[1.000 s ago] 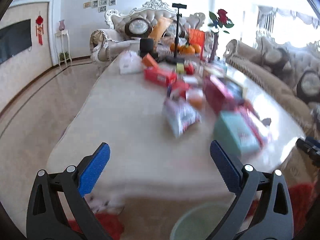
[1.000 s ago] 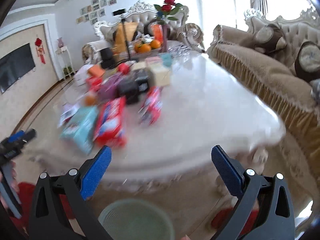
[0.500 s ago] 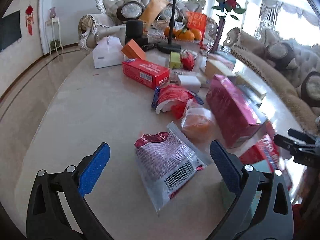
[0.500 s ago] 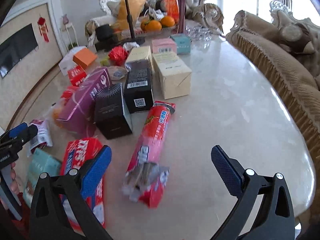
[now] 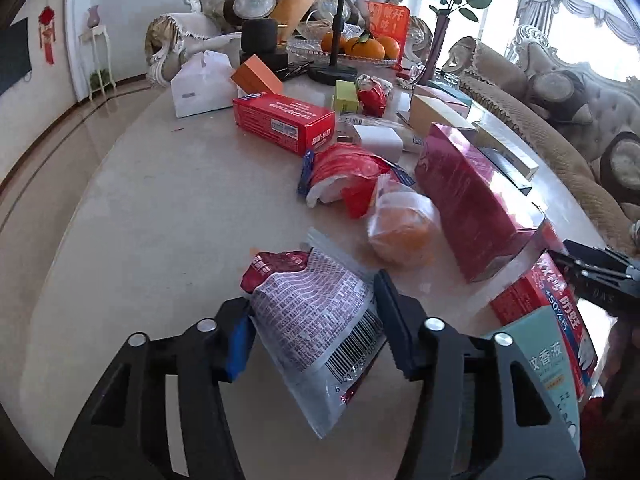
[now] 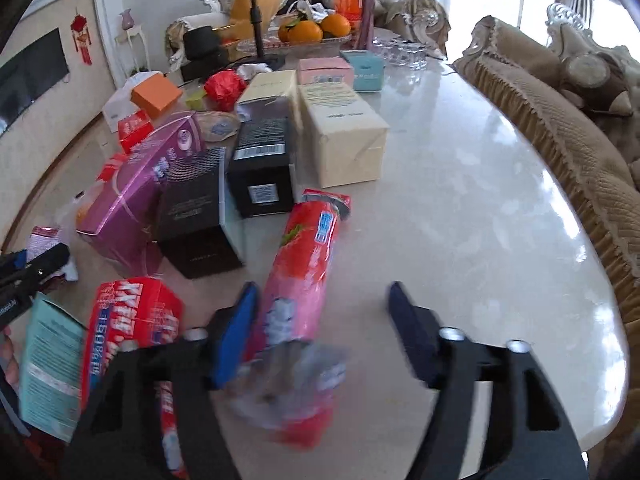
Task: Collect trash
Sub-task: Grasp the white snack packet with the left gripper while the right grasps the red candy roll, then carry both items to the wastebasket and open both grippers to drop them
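Observation:
In the left wrist view my left gripper (image 5: pixel 314 316) has its jaws pressed against both sides of a white and maroon snack wrapper (image 5: pixel 316 320) with a barcode, lying on the marble table (image 5: pixel 160 208). In the right wrist view my right gripper (image 6: pixel 322 328) is part closed around the torn lower end of a long red and pink snack wrapper (image 6: pixel 308 268). Its left pad touches the wrapper and its right pad stands apart. The left gripper shows at the left edge of the right wrist view (image 6: pixel 28 268). The right gripper shows at the right edge of the left wrist view (image 5: pixel 600 272).
Around the wrappers lie a red crumpled bag (image 5: pixel 348 176), an orange in a clear bag (image 5: pixel 404 228), a magenta box (image 5: pixel 468 196), a red box (image 5: pixel 284 122), black boxes (image 6: pixel 196 216), a cream box (image 6: pixel 344 136) and a teal box (image 6: pixel 48 364). A sofa (image 6: pixel 560 128) runs along the table's right side.
Both grippers moved forward and down over the table onto the wrappers. Both sets of jaws closed from wide open, the left onto the white wrapper, the right partway around the red one.

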